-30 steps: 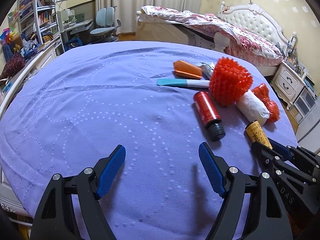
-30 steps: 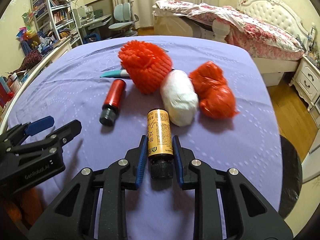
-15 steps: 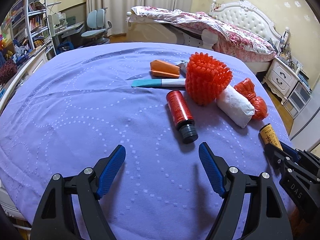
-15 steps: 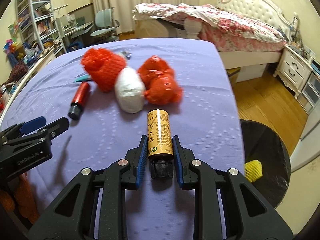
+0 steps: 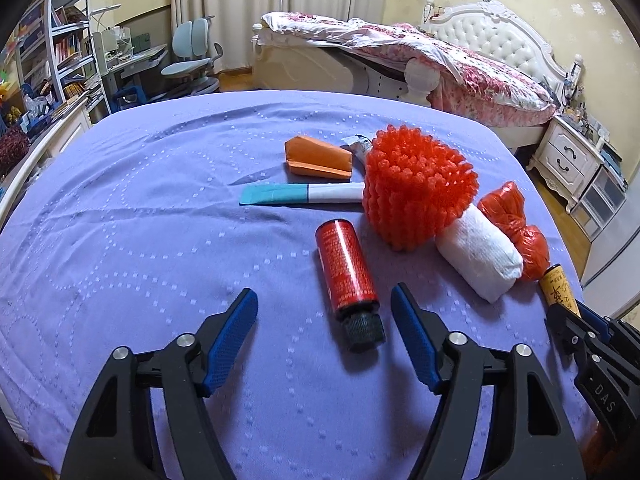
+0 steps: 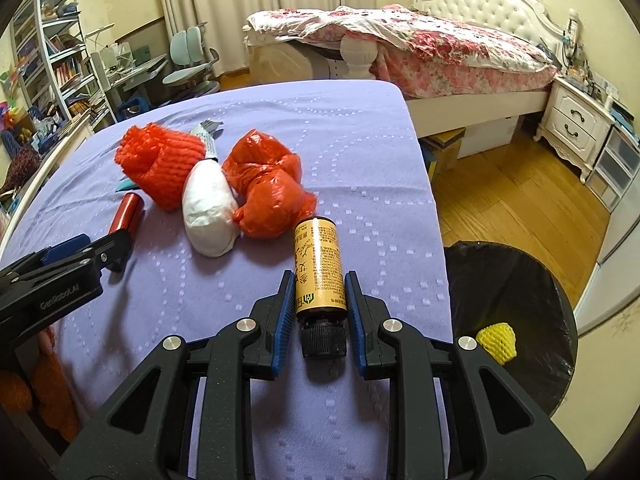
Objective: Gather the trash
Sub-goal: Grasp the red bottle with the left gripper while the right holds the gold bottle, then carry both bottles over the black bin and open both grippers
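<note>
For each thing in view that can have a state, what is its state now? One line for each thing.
Left gripper: open, holding nothing, red bottle's cap between its fingers.
Right gripper: shut on the yellow bottle.
Yellow bottle: capped, held above the table edge.
Red bottle: capped, lying on its side.
Red plastic bag: bunched up, lying on the table.
White roll: lying beside the bag.
Trash bin: open, black-lined, with a yellow foam net inside.

white bed (image 6: 440,52), wood floor (image 6: 516,200), curtains (image 5: 256,12)

On the table (image 6: 360,152), a bottle (image 6: 318,266) lies at six o'clock of a bag (image 6: 266,196); a bin (image 6: 520,380) stands at three o'clock.
</note>
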Available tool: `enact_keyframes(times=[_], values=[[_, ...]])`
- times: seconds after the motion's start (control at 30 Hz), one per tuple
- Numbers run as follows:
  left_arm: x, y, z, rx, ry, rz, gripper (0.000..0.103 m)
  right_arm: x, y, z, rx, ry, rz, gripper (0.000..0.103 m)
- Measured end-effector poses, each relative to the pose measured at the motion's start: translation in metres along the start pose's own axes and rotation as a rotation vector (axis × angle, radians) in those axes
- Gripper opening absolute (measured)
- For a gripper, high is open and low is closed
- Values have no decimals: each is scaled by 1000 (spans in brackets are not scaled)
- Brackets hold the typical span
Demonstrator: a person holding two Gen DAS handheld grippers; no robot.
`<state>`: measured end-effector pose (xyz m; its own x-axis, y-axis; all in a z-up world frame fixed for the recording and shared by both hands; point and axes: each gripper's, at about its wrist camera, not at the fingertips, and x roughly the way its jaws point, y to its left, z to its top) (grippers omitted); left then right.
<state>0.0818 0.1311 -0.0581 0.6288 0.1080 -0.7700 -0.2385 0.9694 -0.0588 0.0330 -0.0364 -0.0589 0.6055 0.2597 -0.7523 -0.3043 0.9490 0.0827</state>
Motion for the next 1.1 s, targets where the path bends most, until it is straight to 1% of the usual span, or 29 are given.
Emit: enact_keyframes(times=[0.1,0.23,0.3,0.37,0.63,0.93,1.1], values=[[5,1,2,-4,20,-10,54,2,-1,2,6,3,5,24],[3,2,0,-1,8,-23,42,2,-2,3,7,2,7,24],[1,0,-2,12,3,-36,29,1,-1,3,7,3,7,24],[0,-1,-4,23,0,-43,27,1,-1,3,6,2,6,24],[-10,-3,-14,32,-7,-70,27,0,-2,4,8,1,8,24],[-27,-12,-29,55,-12,-102,27,-12,0,-10,5,-12,16,24],[-36,-25,-34,69,-22,-136,27,-25,-4,-16,16,-34,14,24]])
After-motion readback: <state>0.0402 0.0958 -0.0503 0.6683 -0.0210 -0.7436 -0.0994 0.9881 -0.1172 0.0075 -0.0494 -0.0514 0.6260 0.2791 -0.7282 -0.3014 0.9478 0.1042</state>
